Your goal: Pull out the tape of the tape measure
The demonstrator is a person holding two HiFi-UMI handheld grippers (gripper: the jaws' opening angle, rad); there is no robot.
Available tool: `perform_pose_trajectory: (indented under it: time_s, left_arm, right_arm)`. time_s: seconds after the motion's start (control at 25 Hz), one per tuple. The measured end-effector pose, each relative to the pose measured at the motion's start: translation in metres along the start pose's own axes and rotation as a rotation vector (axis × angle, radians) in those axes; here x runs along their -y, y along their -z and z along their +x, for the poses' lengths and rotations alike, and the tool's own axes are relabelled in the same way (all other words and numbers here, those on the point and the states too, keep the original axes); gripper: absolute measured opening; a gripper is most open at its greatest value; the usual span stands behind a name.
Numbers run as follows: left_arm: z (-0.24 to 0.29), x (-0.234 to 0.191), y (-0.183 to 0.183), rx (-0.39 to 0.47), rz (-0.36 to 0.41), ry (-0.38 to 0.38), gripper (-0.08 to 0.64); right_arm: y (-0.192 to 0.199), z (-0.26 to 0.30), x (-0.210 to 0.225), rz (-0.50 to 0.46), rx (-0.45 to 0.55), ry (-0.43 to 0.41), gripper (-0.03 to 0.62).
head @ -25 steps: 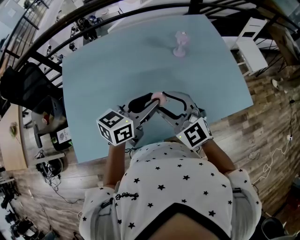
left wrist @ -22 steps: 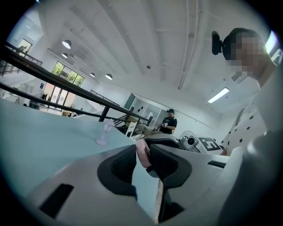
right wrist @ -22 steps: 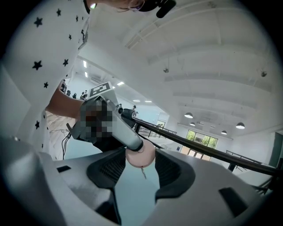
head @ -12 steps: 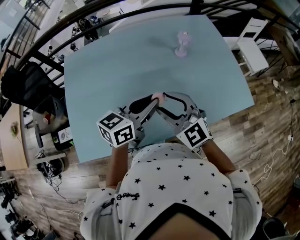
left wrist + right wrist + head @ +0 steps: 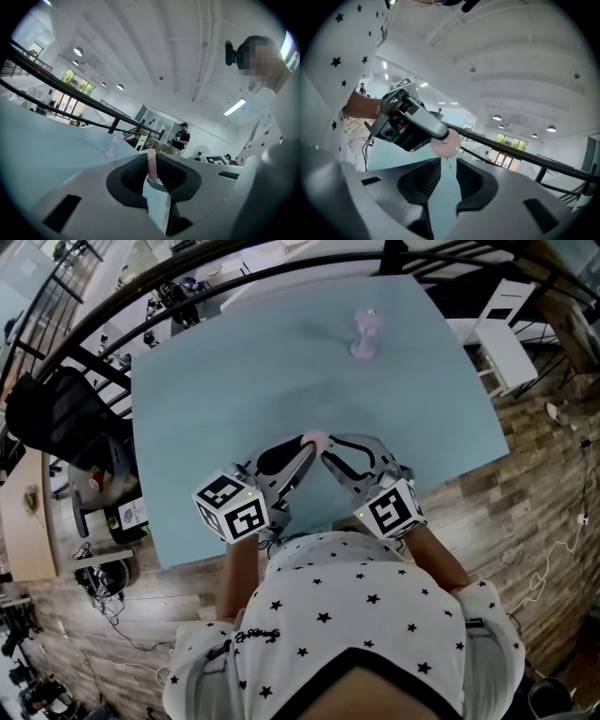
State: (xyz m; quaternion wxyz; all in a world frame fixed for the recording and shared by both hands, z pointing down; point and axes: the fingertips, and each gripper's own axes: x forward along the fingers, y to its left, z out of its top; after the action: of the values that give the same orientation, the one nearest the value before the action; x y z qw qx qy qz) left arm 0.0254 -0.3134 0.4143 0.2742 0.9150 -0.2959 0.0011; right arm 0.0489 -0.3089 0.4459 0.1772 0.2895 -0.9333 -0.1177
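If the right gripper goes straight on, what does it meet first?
Probably the pink tape measure: its tab hangs between the right gripper's jaws, which have just been closing.

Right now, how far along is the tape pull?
Done: the left gripper is clamped on the pink tape measure. In hand: the right gripper has just been closing around the tape's end tab, which hangs between its jaws with gaps either side, so no grip yet. Left: pinch the tab and draw the tape out; none shows beyond the tab.
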Motion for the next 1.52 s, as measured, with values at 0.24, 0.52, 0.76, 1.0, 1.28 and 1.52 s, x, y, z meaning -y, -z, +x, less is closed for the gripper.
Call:
perform_pose_trajectory:
  time_s: [0.24,0.52,0.76,1.0,1.28,1.52]
  left_arm:
    - [-0.005,0.001,0.0,0.008,-0.002,-0.016,0.081]
    - [-0.012,-0.003,-0.003,0.029,0.007,-0.05,0.081]
    - [-0.017,-0.01,-0.012,0.056,0.01,-0.071,0.081]
    - [-0.022,-0.012,-0.012,0.061,0.017,-0.088,0.081]
    - [-0.032,-0.017,-0.018,0.098,0.007,-0.105,0.081]
    - [-0.035,-0.017,-0.022,0.117,0.013,-0.114,0.081]
  right_arm:
    - [-0.001,0.001,-0.006,-0.002,-0.005,-0.008,0.006]
    - [0.009,0.001,0.003,0.015,-0.018,0.023,0.003]
    - [0.017,0.002,0.016,0.023,-0.052,0.046,0.003]
    - [0.027,0.004,0.02,0.038,-0.095,0.071,0.003]
    - [0.042,-0.004,0.038,0.071,-0.123,0.12,0.003]
    - [0.045,-0.009,0.05,0.098,-0.121,0.144,0.003]
